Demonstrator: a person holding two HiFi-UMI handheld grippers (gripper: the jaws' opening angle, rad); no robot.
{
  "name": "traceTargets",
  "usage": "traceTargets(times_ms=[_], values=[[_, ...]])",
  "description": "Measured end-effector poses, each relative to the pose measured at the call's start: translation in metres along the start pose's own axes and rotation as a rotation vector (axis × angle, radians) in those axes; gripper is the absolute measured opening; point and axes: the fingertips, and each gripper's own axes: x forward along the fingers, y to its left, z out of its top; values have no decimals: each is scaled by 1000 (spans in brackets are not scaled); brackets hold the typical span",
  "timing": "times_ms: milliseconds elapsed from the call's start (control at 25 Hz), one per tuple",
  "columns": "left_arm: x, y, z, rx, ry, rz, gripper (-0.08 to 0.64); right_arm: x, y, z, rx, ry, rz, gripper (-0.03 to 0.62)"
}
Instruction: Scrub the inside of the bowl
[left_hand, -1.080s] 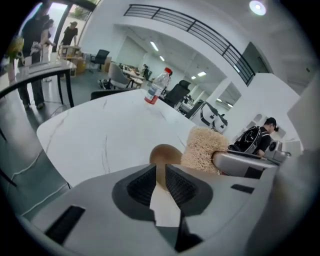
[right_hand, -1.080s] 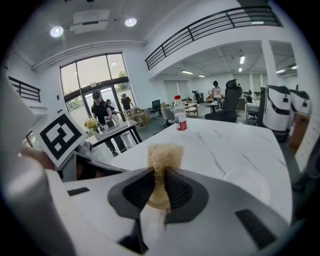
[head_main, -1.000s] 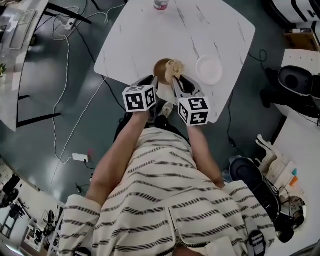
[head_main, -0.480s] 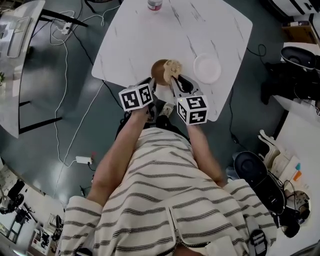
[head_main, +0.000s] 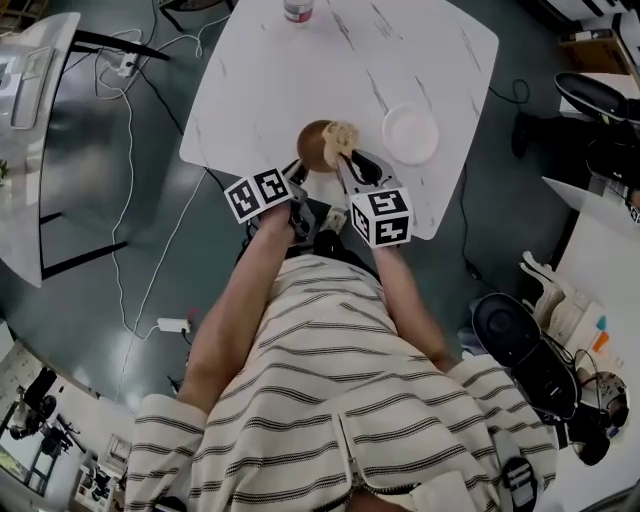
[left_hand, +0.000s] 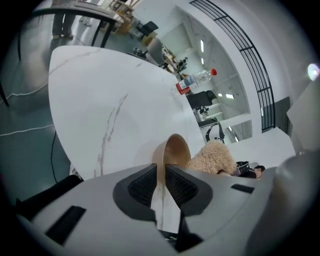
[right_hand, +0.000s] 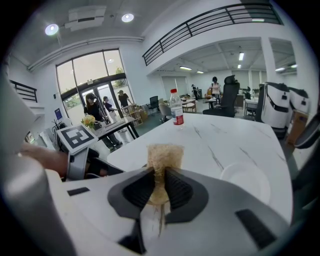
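Bowl (head_main: 315, 147) (brown) sits at the near edge of the white tabletop (head_main: 260, 90). Left gripper (left_hand: 161, 175) is clamped on the bowl's rim, with the wall pinched between its pads. Right gripper (right_hand: 159, 187) is closed on a tan fuzzy scrubber (right_hand: 161, 157), held at the bowl's mouth. It probably touches the inside, but the head view is too small to confirm. White plate (head_main: 410, 134) lies just right of the bowl, apart from it. Bottle (head_main: 297, 10) stands at the far edge.

bowl (left_hand: 176, 150): smooth, glossy brown | scrubber (left_hand: 215, 157): shaggy, fibrous | table (head_main: 280, 80): smooth, marble-look
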Motion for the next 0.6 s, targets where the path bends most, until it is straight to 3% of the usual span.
traceTargets(times_ms=[600], values=[[4,0,3,-64,-7,-31,18,7,-3,-10,1,30,-7,66]])
